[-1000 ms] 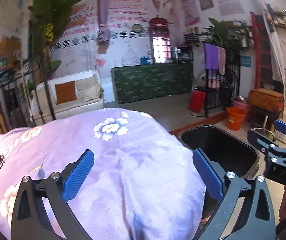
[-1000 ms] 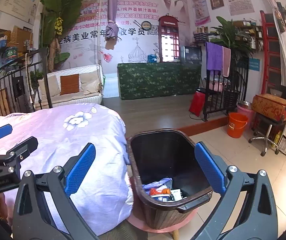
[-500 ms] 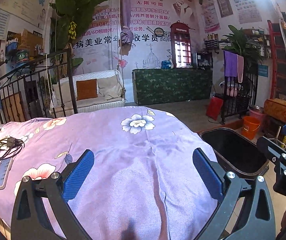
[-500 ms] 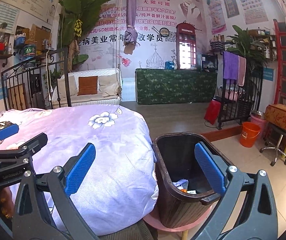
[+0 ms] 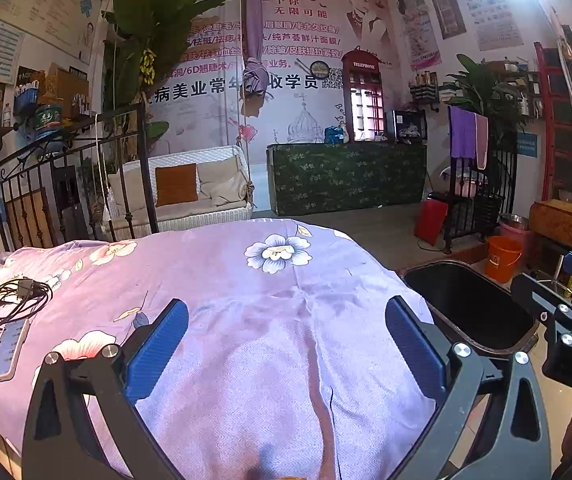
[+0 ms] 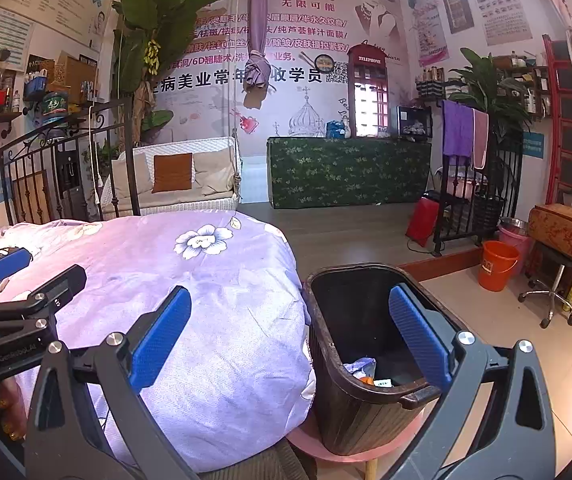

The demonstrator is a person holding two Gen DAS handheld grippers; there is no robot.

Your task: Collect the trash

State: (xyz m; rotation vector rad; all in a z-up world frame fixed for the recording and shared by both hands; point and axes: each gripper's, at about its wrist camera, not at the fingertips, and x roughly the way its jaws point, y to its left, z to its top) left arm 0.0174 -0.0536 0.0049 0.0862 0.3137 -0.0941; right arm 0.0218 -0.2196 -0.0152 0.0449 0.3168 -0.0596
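Purple floral bedsheet (image 5: 245,320) fills the lower half of both views, and both tools hover over it with nothing between their blue pads. Left gripper (image 5: 286,344) stands wide open, jaws well apart and empty; right gripper (image 6: 290,328) is just as wide open and just as empty, with its right-hand pad over the mouth of the dark brown trash bin (image 6: 366,412).

The bin stands at the bedside. From the left tongs it lies at about 2 o'clock; from the right tongs it sits at 1 o'clock, almost straight ahead and below, so the right hand is clearly the nearer one to it. Its long axis runs away from the camera. Down in the bottom there is trash already (image 6: 362,372): a crumpled pale wrapper and something orange.

No loose trash shows on the sheet right now. The only things lying there are a tangle of black cable (image 5: 5,304) and a power strip (image 5: 7,348) off at 9 o'clock from the left tongs, so the left hand is nearer to that side. My read: collecting looks finished, or else the next piece lies out of view
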